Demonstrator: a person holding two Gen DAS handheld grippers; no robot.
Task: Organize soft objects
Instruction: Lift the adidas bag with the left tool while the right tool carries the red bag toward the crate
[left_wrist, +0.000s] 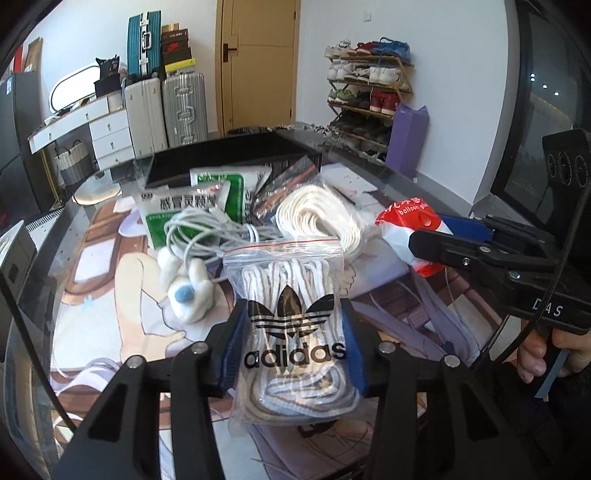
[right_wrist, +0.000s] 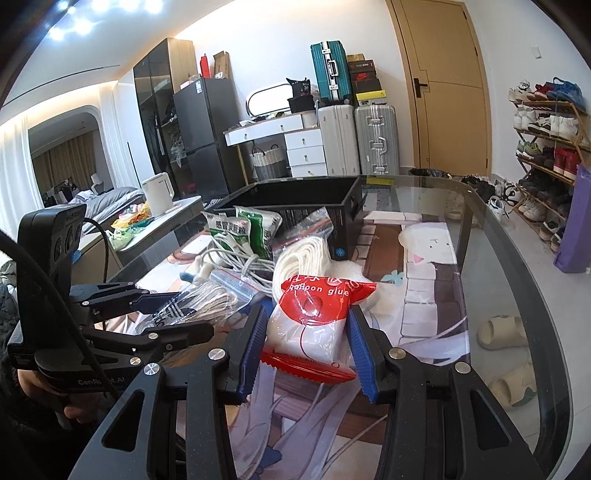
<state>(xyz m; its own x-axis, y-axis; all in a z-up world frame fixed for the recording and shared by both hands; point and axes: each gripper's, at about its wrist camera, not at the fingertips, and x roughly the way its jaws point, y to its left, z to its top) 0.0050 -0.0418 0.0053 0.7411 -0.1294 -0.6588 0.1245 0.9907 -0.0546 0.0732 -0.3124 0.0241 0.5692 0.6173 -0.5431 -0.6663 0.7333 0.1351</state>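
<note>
My left gripper (left_wrist: 293, 332) is shut on a clear adidas zip bag of white laces (left_wrist: 295, 332), which also shows in the right wrist view (right_wrist: 199, 302). My right gripper (right_wrist: 306, 325) is shut on a red and white balloon glue packet (right_wrist: 314, 321), seen at the right in the left wrist view (left_wrist: 406, 229). Behind them lie a coil of white rope (left_wrist: 317, 214), a tangle of white cable (left_wrist: 207, 236), green and white medicine sachets (left_wrist: 177, 210), a white plush toy (left_wrist: 188, 291) and an open black box (left_wrist: 229, 158).
The glass table (right_wrist: 491, 258) has a picture mat (left_wrist: 110, 288) on it. Its curved edge runs along the right, with slippers (right_wrist: 502, 332) on the floor beyond. A shoe rack (left_wrist: 369, 92) and suitcases (left_wrist: 166, 107) stand by the far wall.
</note>
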